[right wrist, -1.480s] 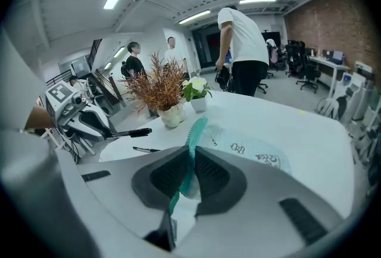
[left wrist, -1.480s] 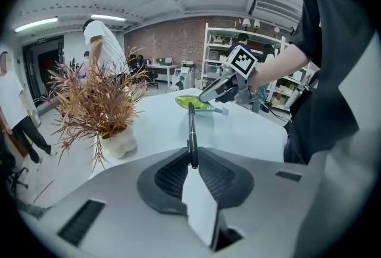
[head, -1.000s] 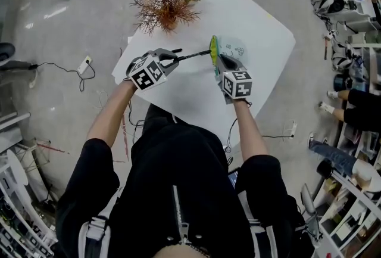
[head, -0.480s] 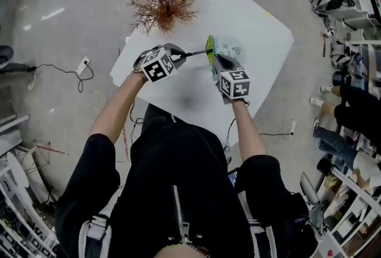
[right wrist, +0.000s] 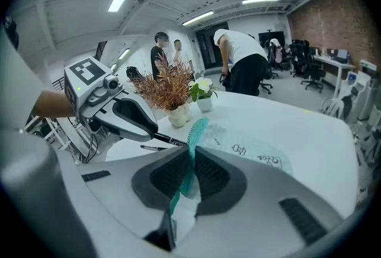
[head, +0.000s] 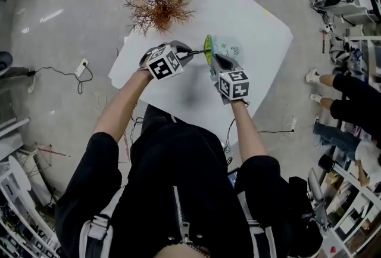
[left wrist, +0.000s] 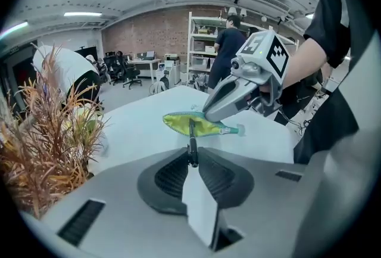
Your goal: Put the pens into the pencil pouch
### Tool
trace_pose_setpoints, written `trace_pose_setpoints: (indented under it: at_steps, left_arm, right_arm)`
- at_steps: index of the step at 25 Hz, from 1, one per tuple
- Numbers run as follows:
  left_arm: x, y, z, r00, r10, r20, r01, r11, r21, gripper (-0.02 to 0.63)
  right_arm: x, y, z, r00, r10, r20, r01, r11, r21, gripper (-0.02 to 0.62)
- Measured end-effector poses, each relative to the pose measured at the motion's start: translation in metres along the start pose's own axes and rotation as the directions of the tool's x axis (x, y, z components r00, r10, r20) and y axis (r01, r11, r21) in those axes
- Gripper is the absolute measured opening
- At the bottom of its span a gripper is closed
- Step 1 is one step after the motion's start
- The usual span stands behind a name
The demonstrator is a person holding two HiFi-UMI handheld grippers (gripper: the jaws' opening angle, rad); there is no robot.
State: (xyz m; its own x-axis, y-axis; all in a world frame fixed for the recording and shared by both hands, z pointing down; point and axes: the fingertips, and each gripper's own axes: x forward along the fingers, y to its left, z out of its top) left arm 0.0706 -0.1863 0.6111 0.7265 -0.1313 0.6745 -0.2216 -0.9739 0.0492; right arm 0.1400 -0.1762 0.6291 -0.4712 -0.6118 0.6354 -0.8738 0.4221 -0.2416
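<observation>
Hand-held grippers: 2, side by side at the middle of the head view, over the near part of the surface [head: 262, 18].
Left hand-held gripper [head: 188, 55]: closed on 1 black pen [left wrist: 191, 142], which sticks out straight ahead of the jaws.
Right hand-held gripper [head: 213, 61]: closed on the teal rim of the pouch [right wrist: 253, 149], holding that edge up off the surface.
Pens: 2 visible. The gripped pen's far end is at the pouch's mouth; whether it is inside cannot be told. The second pen [right wrist: 153, 148] lies flat on the surface at the left of the right gripper view, apart from the pouch.
Pouch: 1, pale with small drawings, teal edge and yellow-green lining, just right of centre in the head view; its mouth gapes toward the left hand-held gripper.
Plants: 1 bunch of dried brown twigs [head: 156, 3] in the upper left part of the surface, and 1 small white pot with a pale flower [right wrist: 204, 100] just beside it.
People: 3 beyond the surface in the right gripper view.
</observation>
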Motion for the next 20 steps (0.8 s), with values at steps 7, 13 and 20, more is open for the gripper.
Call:
trace_pose_setpoints:
  at_steps: [7,13,20]
  left_arm:
    - [0.009,0.0,0.019,0.998,-0.016,0.058,0.017,1.0,-0.009,0.069]
    - [0.021,0.001,0.026,0.996,-0.034,0.079,0.036,0.999,-0.022,0.069]
    - [0.036,0.0,0.033,0.995,-0.049,0.082,0.052,0.998,-0.027,0.069]
  right_arm:
    - [-0.002,0.002,0.002,1.0,0.014,0.011,-0.014,1.0,-0.001,0.041]
    - [0.0,0.004,0.002,0.999,0.032,0.008,-0.032,0.999,-0.007,0.041]
    - [-0.002,0.006,0.006,0.998,0.056,0.019,-0.056,0.998,-0.002,0.041]
